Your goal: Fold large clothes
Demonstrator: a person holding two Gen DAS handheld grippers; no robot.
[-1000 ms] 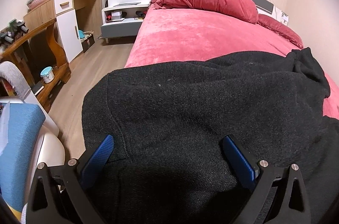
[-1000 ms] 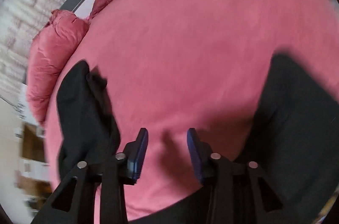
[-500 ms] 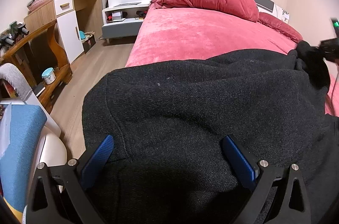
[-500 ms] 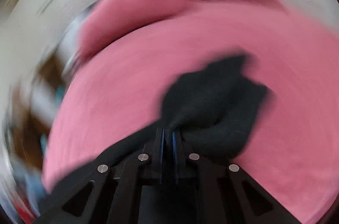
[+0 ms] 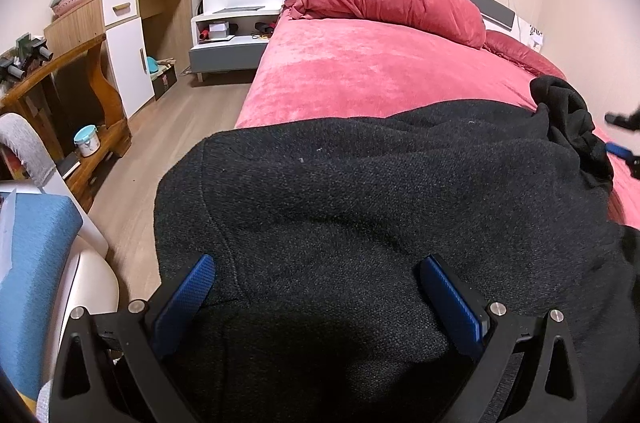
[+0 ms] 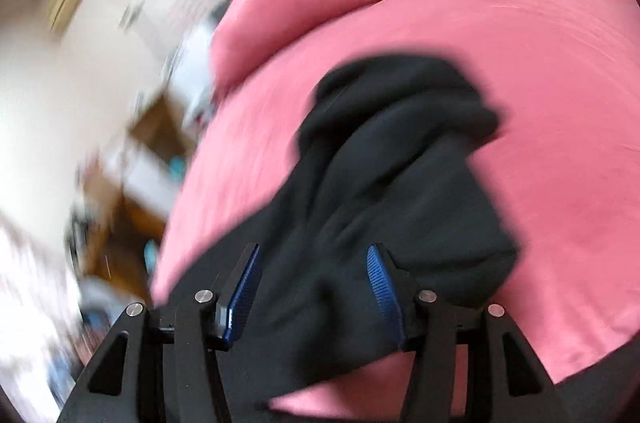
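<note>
I am watching the right tongs (image 6: 314, 287) opening over the black garment (image 5: 380, 203) on the bed (image 5: 380, 71); the left tongs (image 5: 316, 299) are resting released, gripping nothing.

A large black knit garment (image 5: 360, 207) lies spread across the near end of a bed with a pink cover (image 5: 380, 71), its left edge hanging over the bed's side. At its far right corner a sleeve (image 6: 400, 143) lies bunched and rumpled in a loose heap on the cover.
</note>
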